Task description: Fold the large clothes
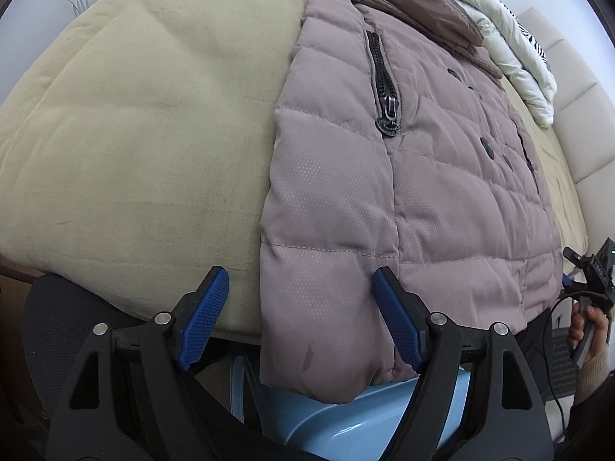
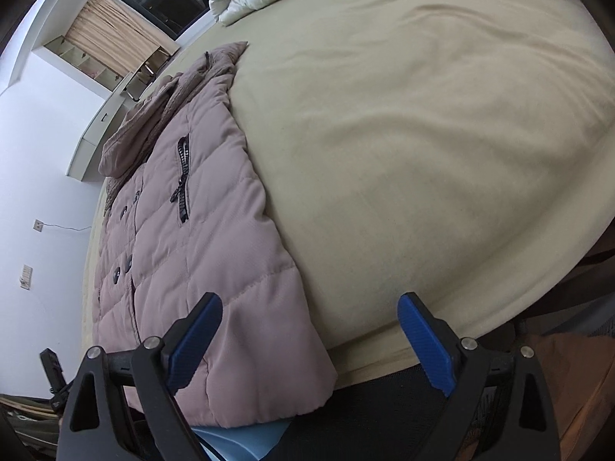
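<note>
Presently the quilted jacket lies flat on the bed, hem overhanging the near edge. Left gripper and right gripper both stand wide open, jaws straddling the hem corners, gripping nothing.

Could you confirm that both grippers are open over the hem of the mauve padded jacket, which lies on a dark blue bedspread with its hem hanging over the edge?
Not quite: the bedspread is pale beige, not dark blue, as the right wrist view shows plainly. The rest holds: the left gripper and the right gripper are both open at the hem of the mauve padded jacket, which hangs over the bed's edge.
</note>
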A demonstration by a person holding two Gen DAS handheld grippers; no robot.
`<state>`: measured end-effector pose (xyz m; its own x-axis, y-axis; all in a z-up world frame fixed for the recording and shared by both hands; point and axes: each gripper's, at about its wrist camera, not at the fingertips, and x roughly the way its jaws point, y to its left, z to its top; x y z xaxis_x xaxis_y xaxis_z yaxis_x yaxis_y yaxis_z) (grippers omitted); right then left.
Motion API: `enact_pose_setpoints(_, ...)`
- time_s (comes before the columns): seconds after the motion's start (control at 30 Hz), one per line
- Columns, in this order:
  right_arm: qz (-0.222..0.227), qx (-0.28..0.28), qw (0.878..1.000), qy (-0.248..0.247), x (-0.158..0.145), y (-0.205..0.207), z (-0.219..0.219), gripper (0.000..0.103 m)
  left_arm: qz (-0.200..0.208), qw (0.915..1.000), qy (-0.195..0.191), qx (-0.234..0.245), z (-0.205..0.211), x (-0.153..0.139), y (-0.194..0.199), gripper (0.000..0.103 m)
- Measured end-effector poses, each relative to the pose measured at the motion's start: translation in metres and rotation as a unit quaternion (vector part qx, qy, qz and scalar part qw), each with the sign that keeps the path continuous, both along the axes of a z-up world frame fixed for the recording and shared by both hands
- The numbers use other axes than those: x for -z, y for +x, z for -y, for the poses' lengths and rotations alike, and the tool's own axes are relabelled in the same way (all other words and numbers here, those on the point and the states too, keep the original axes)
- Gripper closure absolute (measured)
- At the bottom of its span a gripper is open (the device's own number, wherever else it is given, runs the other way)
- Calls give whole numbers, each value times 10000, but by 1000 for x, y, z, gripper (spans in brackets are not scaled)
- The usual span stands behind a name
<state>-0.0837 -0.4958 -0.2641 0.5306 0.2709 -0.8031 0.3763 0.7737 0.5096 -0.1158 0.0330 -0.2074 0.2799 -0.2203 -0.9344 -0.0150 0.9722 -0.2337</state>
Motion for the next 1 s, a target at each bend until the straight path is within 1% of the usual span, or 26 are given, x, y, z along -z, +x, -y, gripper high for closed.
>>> enact_pose_setpoints(0.13,-161,-193,9977,632,19,2,-1,23,-65,10000,-45,-23,1,3,0,26)
enact_pose_setpoints(0.23,-119,-326,9943,1004,27,0,-6,30,-125,9999,-70,-13,1,5,0,26)
enact_pose_setpoints(0.27,-109,-374,9932,1098,29,0,-8,34,-161,9998,-106,-35,0,7,0,26)
enact_pose_setpoints(0.37,-103,-450,9914,1220,34,-1,-15,38,-234,9996,-154,-58,1,10,2,27)
enact_pose_setpoints(0.43,-120,-448,9906,1284,37,-1,-17,43,-241,9995,-184,-12,3,11,3,37)
enact_pose_setpoints(0.47,-124,-451,9904,1301,36,-1,-18,50,-258,9994,-248,17,4,12,4,52)
enact_pose_setpoints(0.5,-115,-477,9902,1306,35,0,-19,53,-315,9987,-386,48,6,13,5,66)
enact_pose_setpoints(0.53,-95,-521,9901,1300,33,1,-22,61,-359,9982,-472,48,7,15,6,69)
enact_pose_setpoints(0.57,-70,-568,9906,1240,30,1,-25,67,-366,9983,-455,54,9,15,6,70)
enact_pose_setpoints(0.6,-67,-600,9913,1173,27,2,-26,69,-365,9984,-422,84,12,15,7,73)
enact_pose_setpoints(0.67,-46,-622,9918,1116,23,3,-29,80,-367,9982,-458,99,15,14,7,78)
enact_pose_setpoints(0.73,-12,-635,9925,1045,20,4,-33,85,-328,9984,-451,131,17,11,7,85)
enact_pose_setpoints(0.77,-18,-648,9931,974,17,5,-36,87,-296,9984,-461,158,18,9,6,90)
enact_pose_setpoints(0.8,-19,-658,9936,920,15,6,-39,88,-281,9985,-440,186,19,8,6,93)
enact_pose_setpoints(0.9,-4,-717,9950,699,7,6,-44,91,-191,9987,-360,292,20,-1,5,97)
enact_pose_setpoints(1.0,107,-746,9956,551,-6,5,-46,93,-83,9988,-273,392,23,-13,0,99)
